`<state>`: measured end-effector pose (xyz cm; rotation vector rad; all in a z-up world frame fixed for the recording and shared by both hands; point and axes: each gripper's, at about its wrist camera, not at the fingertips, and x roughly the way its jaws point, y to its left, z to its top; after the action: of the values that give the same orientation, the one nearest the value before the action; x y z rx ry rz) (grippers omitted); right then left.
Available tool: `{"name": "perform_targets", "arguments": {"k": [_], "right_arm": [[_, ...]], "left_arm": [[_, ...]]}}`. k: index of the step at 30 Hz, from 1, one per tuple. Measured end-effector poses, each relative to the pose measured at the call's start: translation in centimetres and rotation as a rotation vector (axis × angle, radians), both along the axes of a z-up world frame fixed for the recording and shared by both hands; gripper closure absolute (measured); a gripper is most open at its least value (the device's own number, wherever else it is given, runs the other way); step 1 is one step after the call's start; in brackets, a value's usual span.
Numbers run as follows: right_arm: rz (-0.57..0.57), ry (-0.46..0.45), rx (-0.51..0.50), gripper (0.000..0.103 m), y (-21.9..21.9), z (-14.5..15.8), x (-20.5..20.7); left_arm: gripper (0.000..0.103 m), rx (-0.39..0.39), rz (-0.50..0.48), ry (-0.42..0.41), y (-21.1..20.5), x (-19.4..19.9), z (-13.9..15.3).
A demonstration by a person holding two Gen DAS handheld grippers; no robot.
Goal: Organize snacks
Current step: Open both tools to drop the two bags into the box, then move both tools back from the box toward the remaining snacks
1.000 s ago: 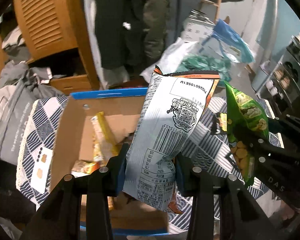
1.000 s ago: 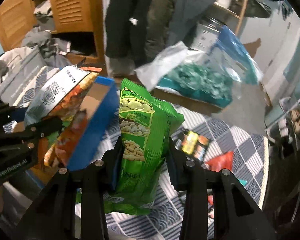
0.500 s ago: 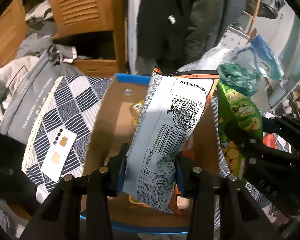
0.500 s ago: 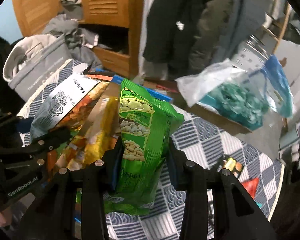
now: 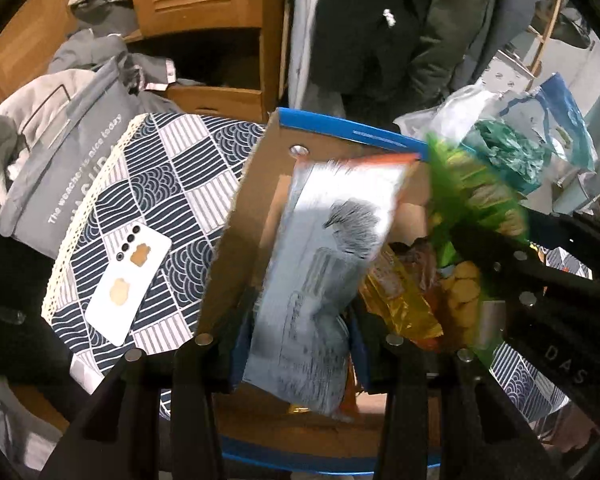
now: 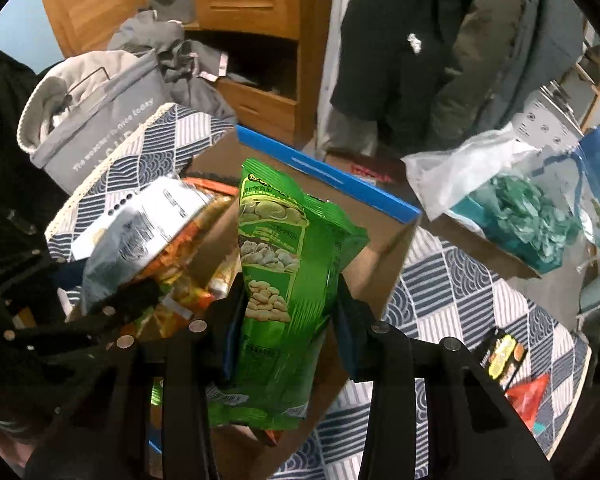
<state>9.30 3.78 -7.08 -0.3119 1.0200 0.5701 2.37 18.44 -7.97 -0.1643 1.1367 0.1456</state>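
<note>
Between the left gripper (image 5: 298, 344) jaws, which are opening, the silver-backed snack bag (image 5: 320, 264) blurs and hangs over the cardboard box (image 5: 240, 216). The right gripper (image 6: 286, 334) clamps the green nut bag (image 6: 284, 280) low on its body, above the same box. Both bags look light, crinkly, slick and crushable, so a hold on the lower body suits them. Both grippers tilt steeply down, side by side over the patterned tablecloth (image 5: 172, 184).
</note>
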Motion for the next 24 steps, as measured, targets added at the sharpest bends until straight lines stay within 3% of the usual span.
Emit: {"name": "perform_targets", "arguments": {"k": [2, 4, 7, 24], "right_arm": [[0.000, -0.016, -0.003, 0.062, 0.3, 0.2, 0.1], [-0.003, -0.032, -0.006, 0.051, 0.3, 0.4, 0.2], [-0.019, -0.046, -0.001, 0.043, -0.2, 0.8, 0.3], [-0.083, -0.079, -0.024, 0.037, -4.9, 2.2, -0.4]], "left_arm": [[0.040, 0.014, 0.023, 0.002, 0.3, 0.1, 0.1], [0.034, 0.027, 0.037, -0.010, 0.5, 0.0, 0.3], [0.033, 0.034, 0.047, -0.006, 0.8, 0.0, 0.3], [0.028, 0.116, -0.035, -0.061, -2.9, -0.4, 2.6]]}}
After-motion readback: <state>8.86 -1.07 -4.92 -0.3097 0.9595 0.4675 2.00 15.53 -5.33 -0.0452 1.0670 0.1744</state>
